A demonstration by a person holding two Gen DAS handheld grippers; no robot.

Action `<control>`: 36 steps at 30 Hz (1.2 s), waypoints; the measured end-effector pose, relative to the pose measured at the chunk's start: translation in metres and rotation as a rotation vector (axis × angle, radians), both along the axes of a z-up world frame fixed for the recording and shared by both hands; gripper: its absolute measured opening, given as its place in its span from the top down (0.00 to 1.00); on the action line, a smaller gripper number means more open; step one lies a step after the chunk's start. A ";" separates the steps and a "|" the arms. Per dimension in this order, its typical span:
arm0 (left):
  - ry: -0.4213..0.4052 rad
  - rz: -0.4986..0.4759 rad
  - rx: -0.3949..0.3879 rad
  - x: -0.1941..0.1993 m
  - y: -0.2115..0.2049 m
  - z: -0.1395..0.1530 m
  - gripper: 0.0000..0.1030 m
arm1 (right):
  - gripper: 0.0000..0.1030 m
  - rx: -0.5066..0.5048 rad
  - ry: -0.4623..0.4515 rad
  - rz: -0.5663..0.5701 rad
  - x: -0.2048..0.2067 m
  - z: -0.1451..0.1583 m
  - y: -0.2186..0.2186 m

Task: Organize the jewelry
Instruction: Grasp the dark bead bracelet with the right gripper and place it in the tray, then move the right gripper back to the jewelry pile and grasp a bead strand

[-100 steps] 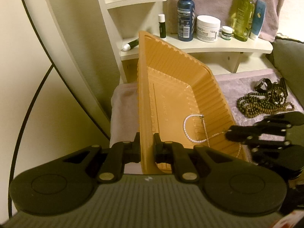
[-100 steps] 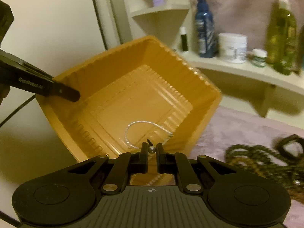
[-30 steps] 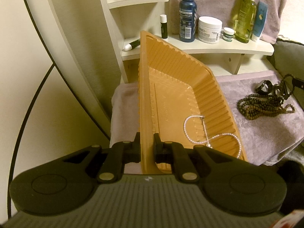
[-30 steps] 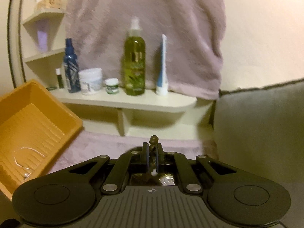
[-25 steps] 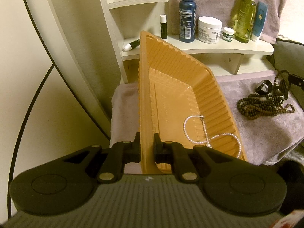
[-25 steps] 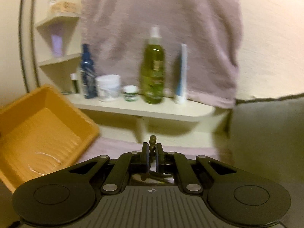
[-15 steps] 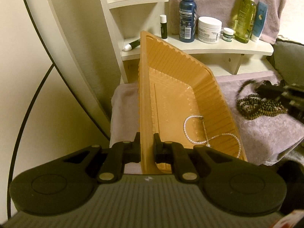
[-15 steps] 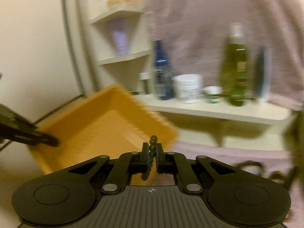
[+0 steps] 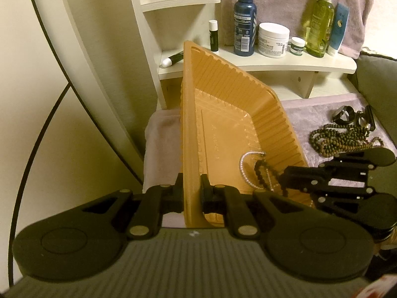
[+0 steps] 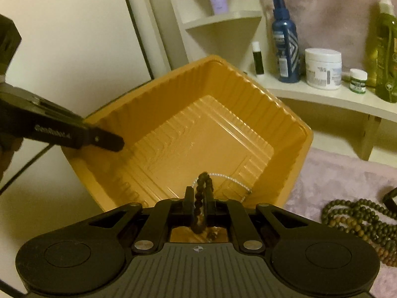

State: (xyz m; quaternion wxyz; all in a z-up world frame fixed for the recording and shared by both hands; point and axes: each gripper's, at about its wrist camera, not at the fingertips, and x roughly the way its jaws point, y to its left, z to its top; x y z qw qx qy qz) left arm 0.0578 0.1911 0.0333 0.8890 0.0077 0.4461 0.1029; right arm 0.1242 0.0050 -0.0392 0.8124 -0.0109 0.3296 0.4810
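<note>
Dark beads of a bracelet (image 10: 200, 200) hung pinched between the closed fingers of the right gripper (image 10: 198, 202), just over the pearl strand (image 9: 244, 167) inside the orange tray (image 9: 230, 114). The left gripper (image 9: 192, 193) was clamped on the tray's near wall, tilting it, while more bead strands (image 9: 343, 141) lay on the pink towel (image 9: 315, 110) beside it.

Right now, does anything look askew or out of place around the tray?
Yes: the orange tray sits tilted, because the left gripper clamps its wall. The right gripper holds a dark bead bracelet over it, above the pearl necklace. Nothing looks spilled.
</note>
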 end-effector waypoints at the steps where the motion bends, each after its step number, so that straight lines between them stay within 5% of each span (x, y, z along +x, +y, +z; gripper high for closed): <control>1: 0.000 0.001 -0.001 0.000 0.000 0.000 0.90 | 0.86 -0.001 -0.006 -0.015 0.001 0.000 -0.003; 4: -0.001 0.002 -0.001 0.000 0.000 0.000 0.90 | 0.64 0.009 -0.007 -0.052 0.003 0.002 -0.015; 10: -0.002 0.003 -0.002 0.000 0.000 0.000 0.90 | 0.63 -0.004 -0.065 -0.160 0.005 0.006 -0.056; 16: -0.002 0.004 -0.002 0.000 0.000 0.000 0.90 | 0.63 -0.152 -0.155 -0.272 0.016 -0.011 -0.105; 28: 0.002 0.003 0.002 0.001 0.000 0.000 0.90 | 0.73 -0.376 -0.238 -0.275 0.036 -0.039 -0.148; 36: 0.002 0.003 0.004 0.001 0.000 0.000 0.90 | 0.73 -0.426 -0.189 -0.488 0.060 -0.046 -0.200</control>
